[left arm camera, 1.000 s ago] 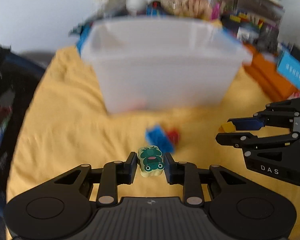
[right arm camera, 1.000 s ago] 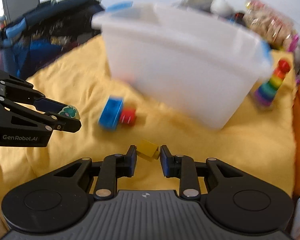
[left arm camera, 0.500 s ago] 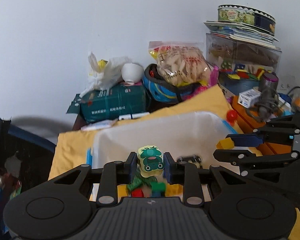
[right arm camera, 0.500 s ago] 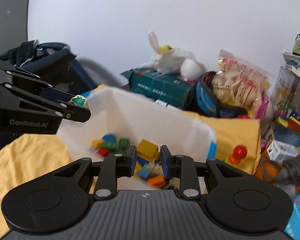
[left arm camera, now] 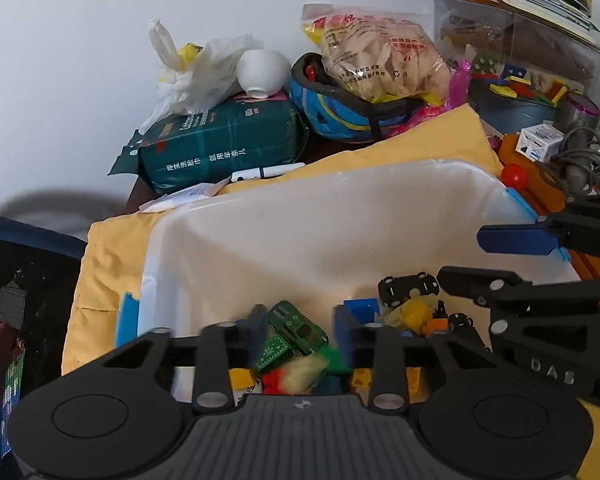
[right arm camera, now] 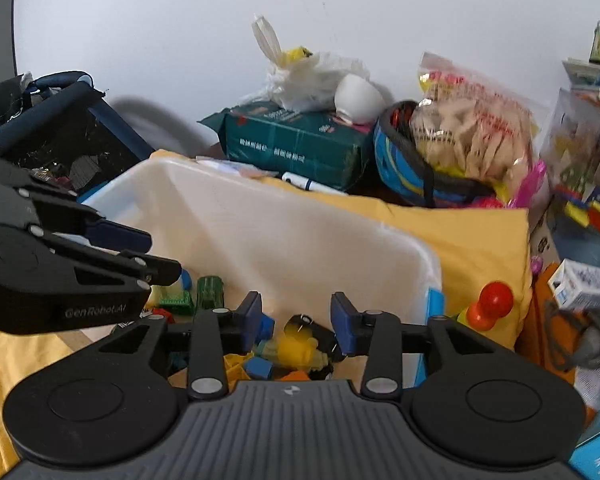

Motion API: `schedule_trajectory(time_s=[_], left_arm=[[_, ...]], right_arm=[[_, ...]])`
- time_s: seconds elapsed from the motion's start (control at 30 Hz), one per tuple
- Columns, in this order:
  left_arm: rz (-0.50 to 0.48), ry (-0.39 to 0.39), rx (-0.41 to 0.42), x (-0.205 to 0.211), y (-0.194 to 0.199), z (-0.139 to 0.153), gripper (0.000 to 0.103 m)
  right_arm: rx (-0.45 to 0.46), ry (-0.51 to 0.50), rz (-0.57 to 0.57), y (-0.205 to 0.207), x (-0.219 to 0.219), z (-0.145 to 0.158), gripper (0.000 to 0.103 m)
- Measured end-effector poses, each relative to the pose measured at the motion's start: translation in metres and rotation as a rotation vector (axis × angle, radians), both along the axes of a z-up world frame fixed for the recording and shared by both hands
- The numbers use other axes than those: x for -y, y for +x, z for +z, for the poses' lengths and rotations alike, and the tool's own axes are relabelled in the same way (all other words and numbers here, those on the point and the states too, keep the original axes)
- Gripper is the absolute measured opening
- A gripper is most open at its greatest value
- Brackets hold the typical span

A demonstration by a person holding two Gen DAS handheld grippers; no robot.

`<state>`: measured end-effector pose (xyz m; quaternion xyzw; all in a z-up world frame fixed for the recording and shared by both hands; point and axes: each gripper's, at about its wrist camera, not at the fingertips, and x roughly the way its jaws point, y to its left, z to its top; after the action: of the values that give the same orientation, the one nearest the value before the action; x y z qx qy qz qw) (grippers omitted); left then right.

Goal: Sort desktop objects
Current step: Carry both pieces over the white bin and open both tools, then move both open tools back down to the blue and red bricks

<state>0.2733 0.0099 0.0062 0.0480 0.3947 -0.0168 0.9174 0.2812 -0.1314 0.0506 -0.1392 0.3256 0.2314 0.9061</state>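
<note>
Both grippers hang over the white plastic bin (left arm camera: 300,240), which holds several toys. My left gripper (left arm camera: 298,330) has its jaws opening, with no pad touching anything. The frog eraser (left arm camera: 306,372) shows as a pale blur just below them, above the toy pile and a green toy car (left arm camera: 296,326). My right gripper (right arm camera: 298,318) also has its jaws opening and nothing between them. Under it a yellow piece (right arm camera: 300,344) lies blurred among the toys in the bin (right arm camera: 300,240). Each gripper shows in the other's view: right gripper (left arm camera: 480,260), left gripper (right arm camera: 160,256).
The bin stands on a yellow cloth (left arm camera: 104,264). Behind it are a green package (left arm camera: 220,148), a white bag with a bowl (left arm camera: 262,72) and a snack bag (left arm camera: 380,56) in a blue helmet. A red-topped stacking toy (right arm camera: 494,300) is to the right, a dark bag (right arm camera: 60,128) to the left.
Both grippers rose from the cloth to above the bin. Their jaws spread, letting go of the frog eraser on the left and the yellow block on the right.
</note>
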Motion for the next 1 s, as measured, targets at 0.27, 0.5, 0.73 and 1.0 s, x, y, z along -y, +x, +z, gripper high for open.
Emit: schedule_trajectory(time_s=[0.27, 0.5, 0.73, 1.0], left_arm=[[0.028, -0.005, 0.101, -0.001, -0.039, 0.03, 0.06], [0.051, -0.046, 0.119, -0.006, -0.102, 0.029, 0.062], [0.047, -0.117, -0.053, -0.001, -0.135, -0.026, 0.062], [0.002, -0.073, -0.188, 0.014, -0.112, -0.082, 0.054]], right_arm=[[0.031, 0.04, -0.001, -0.012, 0.009, 0.016, 0.044], [0.064, 0.095, 0.043, -0.045, 0.024, 0.035, 0.045], [0.032, 0.101, 0.069, -0.088, 0.038, 0.017, 0.049], [-0.078, 0.078, 0.048, -0.103, 0.035, -0.017, 0.049]])
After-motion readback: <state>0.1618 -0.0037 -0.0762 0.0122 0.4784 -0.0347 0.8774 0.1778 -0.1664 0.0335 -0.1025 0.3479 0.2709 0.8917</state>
